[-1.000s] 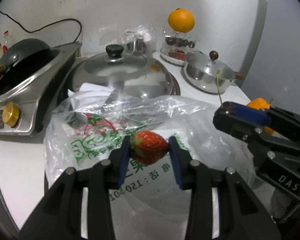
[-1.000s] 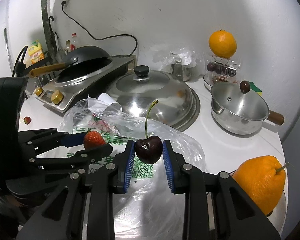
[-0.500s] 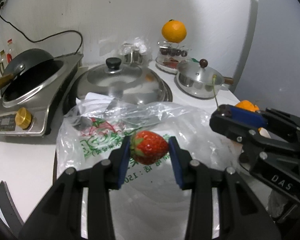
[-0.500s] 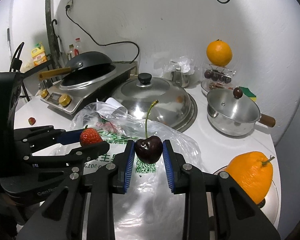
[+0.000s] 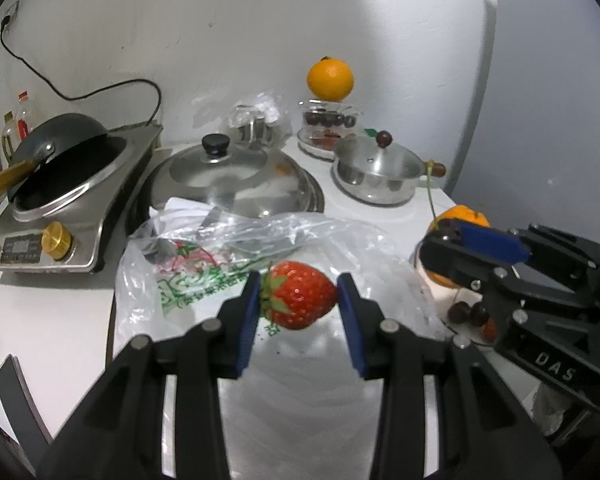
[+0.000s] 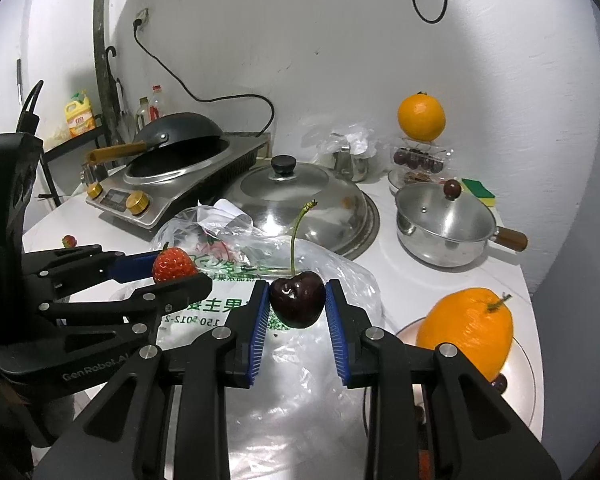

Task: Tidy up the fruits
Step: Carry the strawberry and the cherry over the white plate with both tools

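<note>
In my left gripper [image 5: 298, 300] I hold a ripe red strawberry [image 5: 300, 300], lifted above a crumpled clear plastic bag [image 5: 228, 256] on the white counter [image 5: 48, 320]. The blue pads [image 5: 250, 312] press its two sides, leaf cap turned toward the left pad. I judge it light, soft and easily bruised, so a gentle squeeze across its widest part is all it wants.

My right gripper [image 6: 298, 304] is closed on a dark cherry [image 6: 298, 298], green stem standing straight up, also above the bag. It looks small, smooth and glossy, likely slippery and firmer than the strawberry; the round belly is the place to hold it, not the thin stem.

To my right a plate [image 6: 528, 392] carries a large orange [image 6: 466, 328] with a few cherries beside it; I judge this one place for fruit. A second orange [image 6: 421, 117] sits on a clear box of cherries [image 6: 420, 160] by the wall. One loose strawberry [image 6: 69, 241] lies on the counter far to the left.

Readable writing: the bag shows green Chinese characters, including "果主", and upside-down digits beginning "150". The left gripper's body reads "GenRobot.AI"; the right gripper's reads "DAS".

Farther back stand a lidded steel pot [image 6: 446, 224], a domed pan lid [image 6: 300, 196], and a cooktop [image 6: 172, 188] holding a black wok [image 6: 176, 140].
</note>
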{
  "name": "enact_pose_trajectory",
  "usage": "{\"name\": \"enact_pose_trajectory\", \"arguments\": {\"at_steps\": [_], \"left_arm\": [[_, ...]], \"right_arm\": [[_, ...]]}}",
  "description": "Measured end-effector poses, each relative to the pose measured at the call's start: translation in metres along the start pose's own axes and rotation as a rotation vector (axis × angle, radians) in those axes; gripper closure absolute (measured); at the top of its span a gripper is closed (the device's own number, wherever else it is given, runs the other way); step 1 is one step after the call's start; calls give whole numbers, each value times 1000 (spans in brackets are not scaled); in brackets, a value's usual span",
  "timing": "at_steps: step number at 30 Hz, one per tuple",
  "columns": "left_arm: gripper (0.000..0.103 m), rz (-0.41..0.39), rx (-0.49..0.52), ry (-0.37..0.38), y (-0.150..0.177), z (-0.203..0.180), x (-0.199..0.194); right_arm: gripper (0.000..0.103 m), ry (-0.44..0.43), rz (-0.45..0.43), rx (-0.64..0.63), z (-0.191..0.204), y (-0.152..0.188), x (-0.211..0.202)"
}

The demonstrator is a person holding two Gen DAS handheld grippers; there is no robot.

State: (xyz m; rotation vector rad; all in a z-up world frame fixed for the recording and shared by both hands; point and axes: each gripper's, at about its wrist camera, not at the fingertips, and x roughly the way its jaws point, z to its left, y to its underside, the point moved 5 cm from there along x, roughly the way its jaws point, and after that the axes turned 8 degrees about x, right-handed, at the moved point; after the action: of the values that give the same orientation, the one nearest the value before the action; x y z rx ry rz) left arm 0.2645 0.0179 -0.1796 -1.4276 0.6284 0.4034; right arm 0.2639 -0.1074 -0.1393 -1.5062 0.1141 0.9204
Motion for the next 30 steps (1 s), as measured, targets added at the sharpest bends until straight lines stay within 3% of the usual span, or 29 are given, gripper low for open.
{"name": "enact_pose_trajectory", "arguments": {"at_steps": [30], "left_arm": [[64,-31,79,38,-7,-83,-25]], "right_arm": [[73,59,-46,55,-59,27,-64]]}}
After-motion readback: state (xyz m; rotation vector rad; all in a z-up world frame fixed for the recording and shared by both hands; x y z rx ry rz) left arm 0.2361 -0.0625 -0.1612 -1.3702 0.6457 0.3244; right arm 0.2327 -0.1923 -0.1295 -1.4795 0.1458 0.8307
